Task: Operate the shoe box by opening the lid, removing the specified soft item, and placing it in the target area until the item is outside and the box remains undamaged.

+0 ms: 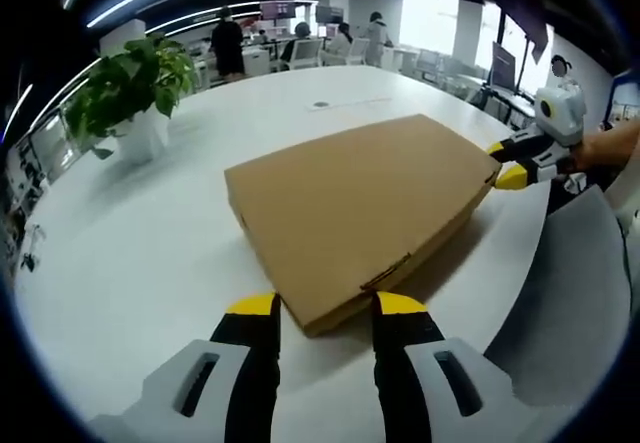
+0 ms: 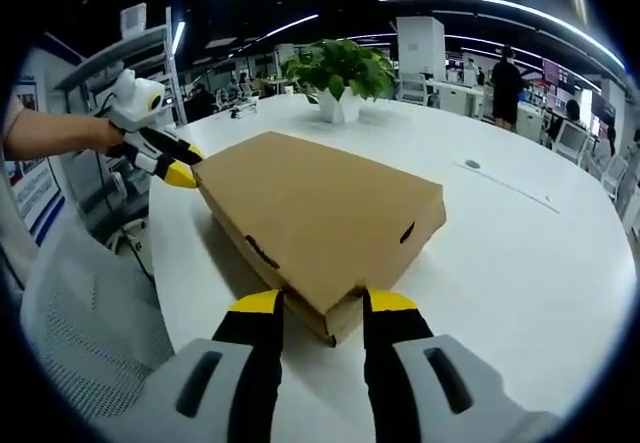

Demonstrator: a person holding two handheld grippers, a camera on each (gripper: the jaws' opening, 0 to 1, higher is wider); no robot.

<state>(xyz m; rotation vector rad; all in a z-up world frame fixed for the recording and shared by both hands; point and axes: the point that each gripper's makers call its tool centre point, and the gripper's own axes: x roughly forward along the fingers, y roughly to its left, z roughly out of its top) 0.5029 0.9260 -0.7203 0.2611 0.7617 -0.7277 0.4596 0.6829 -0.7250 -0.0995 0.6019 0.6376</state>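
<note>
A flat brown cardboard shoe box lies on the white table with its lid down. My left gripper is open, and the box's near corner sits just between its yellow fingertips. At the opposite corner, my right gripper comes in from the right in a hand, its tips at the box edge. In the right gripper view the same box points a corner between the spread jaws of my right gripper, which is open. My left gripper touches the far left corner there. The box's contents are hidden.
A potted green plant stands on the table beyond the box. A grey mesh chair is at the table edge beside the person. A small round table grommet lies to the right. Desks and people fill the office behind.
</note>
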